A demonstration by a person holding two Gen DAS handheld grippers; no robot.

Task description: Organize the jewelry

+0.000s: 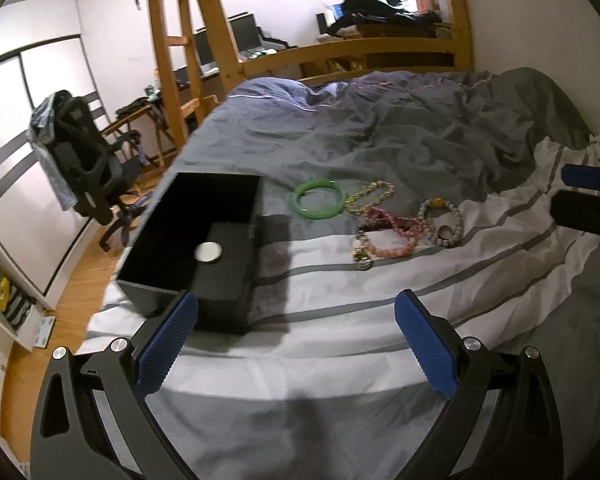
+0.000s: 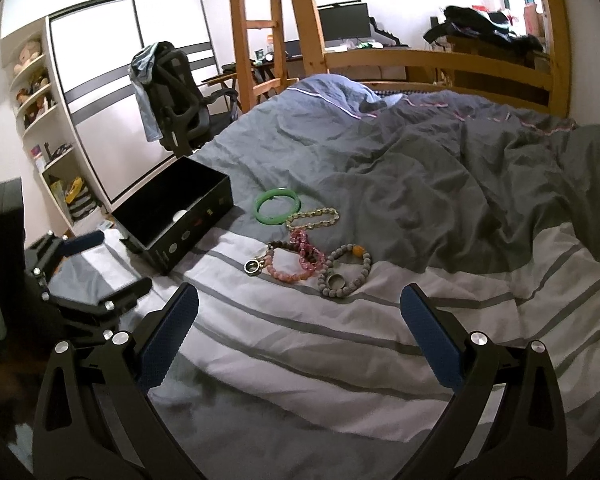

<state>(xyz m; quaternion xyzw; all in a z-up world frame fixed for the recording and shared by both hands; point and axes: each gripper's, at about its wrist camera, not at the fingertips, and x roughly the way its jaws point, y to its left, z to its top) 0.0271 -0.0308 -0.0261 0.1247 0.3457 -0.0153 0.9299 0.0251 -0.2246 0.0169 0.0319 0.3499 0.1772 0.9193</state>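
Note:
A black open box (image 1: 204,236) lies on the bed with a round white piece (image 1: 207,252) inside; it also shows in the right wrist view (image 2: 176,216). To its right lie a green bangle (image 1: 318,203), a yellow bead bracelet (image 1: 374,196), pink bead bracelets (image 1: 392,232), a grey bead bracelet (image 1: 442,220) and a small round pendant (image 1: 362,259). The same pile shows in the right wrist view: bangle (image 2: 277,205), grey bracelet (image 2: 346,270). My left gripper (image 1: 296,344) is open and empty, near the box's front corner. My right gripper (image 2: 300,336) is open and empty, short of the jewelry.
The bed has a grey and white striped sheet (image 2: 340,340) and a rumpled grey duvet (image 2: 460,168) behind the jewelry. An office chair (image 2: 176,100), a wardrobe, shelves and a wooden loft frame with a ladder (image 2: 260,32) stand beyond the bed's left side.

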